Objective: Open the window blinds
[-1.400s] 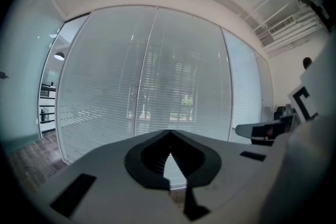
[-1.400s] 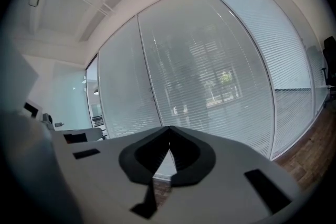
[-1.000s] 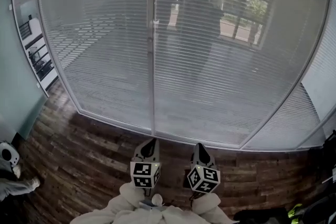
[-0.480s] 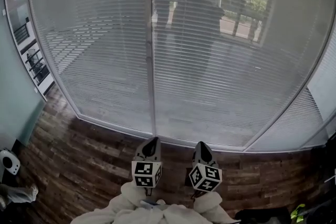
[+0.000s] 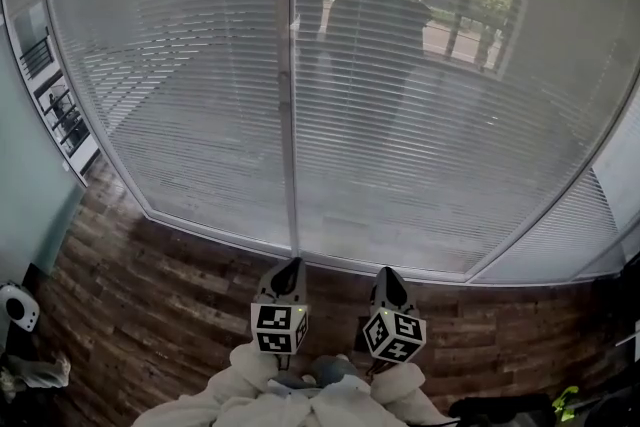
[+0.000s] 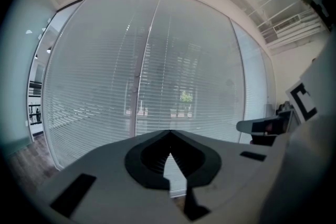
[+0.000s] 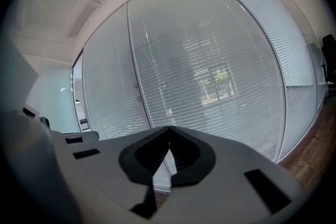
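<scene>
Closed white slatted blinds [image 5: 180, 85] cover a tall glazed wall ahead, split by a vertical frame post [image 5: 290, 115]. They also fill the left gripper view, blinds [image 6: 94, 92], and the right gripper view, blinds [image 7: 210, 60]. A person's dim reflection shows in the glass. My left gripper [image 5: 287, 267] and right gripper [image 5: 385, 275] are held side by side low in the head view, pointing at the foot of the blinds, a short way from them. Both are shut with nothing between their tips, left gripper [image 6: 169, 131] and right gripper [image 7: 169, 127].
Dark wood plank floor [image 5: 150, 305] runs up to the window's base rail. A teal wall [image 5: 25, 205] stands at the left with a small white device [image 5: 18, 305] on the floor. A further blind-covered pane [image 5: 560, 235] angles off at the right.
The view has closed in on the blinds; the window fills more of the frame and the grippers sit nearer its base rail. Both grippers stay shut.
</scene>
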Tool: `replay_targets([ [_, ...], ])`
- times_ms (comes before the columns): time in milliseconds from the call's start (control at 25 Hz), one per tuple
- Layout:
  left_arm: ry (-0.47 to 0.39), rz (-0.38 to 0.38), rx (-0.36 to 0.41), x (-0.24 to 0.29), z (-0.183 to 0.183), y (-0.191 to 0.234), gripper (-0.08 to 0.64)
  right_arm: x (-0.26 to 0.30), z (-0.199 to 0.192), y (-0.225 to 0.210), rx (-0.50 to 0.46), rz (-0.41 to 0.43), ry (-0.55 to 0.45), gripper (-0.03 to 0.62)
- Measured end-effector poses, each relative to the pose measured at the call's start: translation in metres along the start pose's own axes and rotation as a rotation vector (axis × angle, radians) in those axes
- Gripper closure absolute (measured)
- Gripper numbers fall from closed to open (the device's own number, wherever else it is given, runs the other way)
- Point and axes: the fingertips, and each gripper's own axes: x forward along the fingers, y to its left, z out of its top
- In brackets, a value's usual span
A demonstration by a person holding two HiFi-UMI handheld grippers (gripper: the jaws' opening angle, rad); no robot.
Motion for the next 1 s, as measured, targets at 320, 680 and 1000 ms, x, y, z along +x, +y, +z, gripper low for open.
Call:
replay_targets([
  [320,0.006,0.018,-0.006,0.026,-0.007,0.015,0.558,0.032,-0.007,-0.005,-0.002,0.009,0.011,0.578],
  [680,0.000,0.038,-0.007,0.089,0.021,0.028,0.558,0.098,0.024,-0.014,-0.008,0.034,0.009,0.578],
  [1000,-0.005,0.056,-0.013,0.156,0.049,0.035,0.558,0.170,0.060,-0.024,-0.024,0.072,0.003,0.578],
])
